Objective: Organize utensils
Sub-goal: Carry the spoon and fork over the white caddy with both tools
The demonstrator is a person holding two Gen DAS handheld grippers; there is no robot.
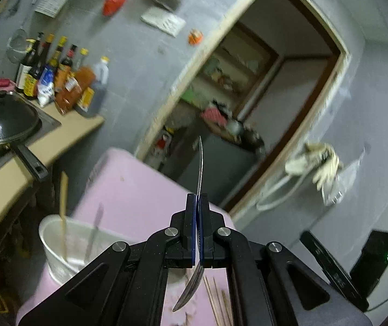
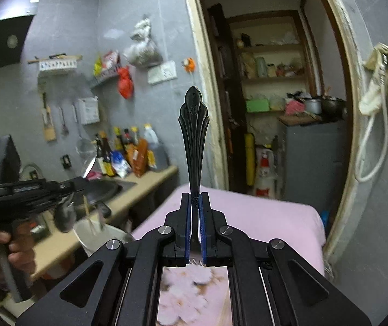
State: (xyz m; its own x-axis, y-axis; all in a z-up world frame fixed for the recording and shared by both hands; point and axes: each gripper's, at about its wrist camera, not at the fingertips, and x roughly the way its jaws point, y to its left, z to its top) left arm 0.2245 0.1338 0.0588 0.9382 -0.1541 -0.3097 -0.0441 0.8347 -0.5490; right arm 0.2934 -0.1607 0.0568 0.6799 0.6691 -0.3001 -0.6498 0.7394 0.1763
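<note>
Two grippers, both loaded, both clear of the pink-covered table (image 2: 261,217).

Key relation: white utensil holder (image 1: 58,244) sits low-left of the left gripper (image 1: 197,198), at the table's near-left corner, next to the counter (image 1: 9,168). It already holds a wooden chopstick (image 1: 63,212) and one grey utensil (image 1: 96,231), both standing tilted. Left hand (image 2: 12,247) looks nearer the holder than the right, judging from the right wrist view.

Left gripper: jaws pinched tight on a metal spoon (image 1: 200,163), edge-on to cam. Handle runs fwd/up along the finger line, bowl hangs below the pads toward the cam. More chopsticks (image 1: 215,298) lie on the table underneath.

Right gripper (image 2: 194,198): jaws narrow, clamped on the neck of an ornate utensil (image 2: 194,125), prob spoon or fork. Handle points fwd/up, head hidden under the pads.

My read: next move needs tilt-down so the long axis goes vertical over the holder mouth, left first.
</note>
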